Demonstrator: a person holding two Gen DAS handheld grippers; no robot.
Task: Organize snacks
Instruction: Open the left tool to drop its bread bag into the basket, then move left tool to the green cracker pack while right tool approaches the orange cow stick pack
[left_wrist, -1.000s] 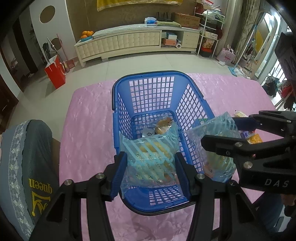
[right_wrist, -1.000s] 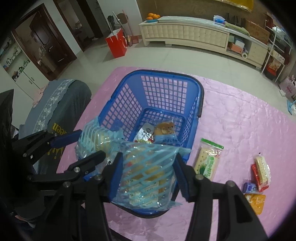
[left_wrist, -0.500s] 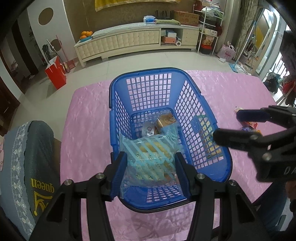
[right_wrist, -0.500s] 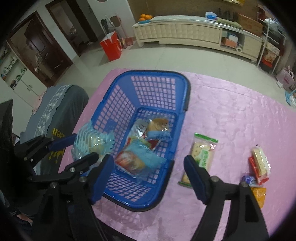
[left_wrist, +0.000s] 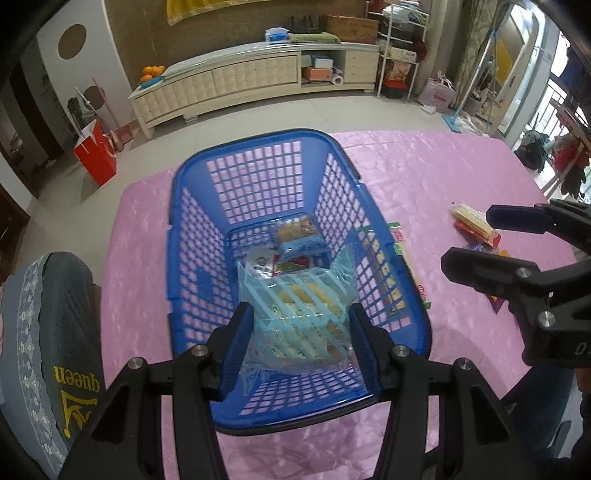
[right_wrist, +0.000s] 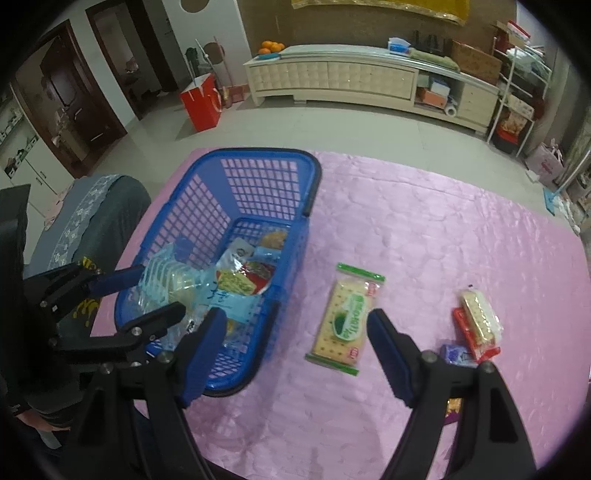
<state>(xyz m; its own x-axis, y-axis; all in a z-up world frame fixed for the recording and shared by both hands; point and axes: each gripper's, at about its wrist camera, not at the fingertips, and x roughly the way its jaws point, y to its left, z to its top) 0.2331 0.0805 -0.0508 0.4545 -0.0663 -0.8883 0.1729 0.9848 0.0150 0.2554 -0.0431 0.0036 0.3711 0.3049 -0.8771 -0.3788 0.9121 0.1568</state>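
Counter under a glossy pink cloth (right_wrist: 424, 229) fills most of both views.

Blue plastic lattice basket (left_wrist: 258, 177) stands on it, at 10 o'clock in the right wrist view (right_wrist: 236, 192). Several snack packets lie on its floor toward the far end, one showing a red and white label (right_wrist: 245, 278), another a brown pastry (left_wrist: 295, 230).

Left gripper (left_wrist: 295, 334): jaws pinching a clear bag with pale blue stripes (left_wrist: 299, 310) holding yellowish biscuits, held inside the basket over its near end. Blue pads press both sides of the bag.

Right gripper (right_wrist: 295, 339): jaws spread wide, nothing between the pads, above bare cloth just right of the basket.

Flat cracker packet with green ends and a green label (right_wrist: 345, 319) lies on the cloth at 12 o'clock from the right gripper, just beside the basket's right wall.

Small cluster at 2 o'clock from that gripper: a pale wafer packet (right_wrist: 480, 319) resting on a red packet (right_wrist: 467, 338), and a little purple packet (right_wrist: 456, 355) touching them.
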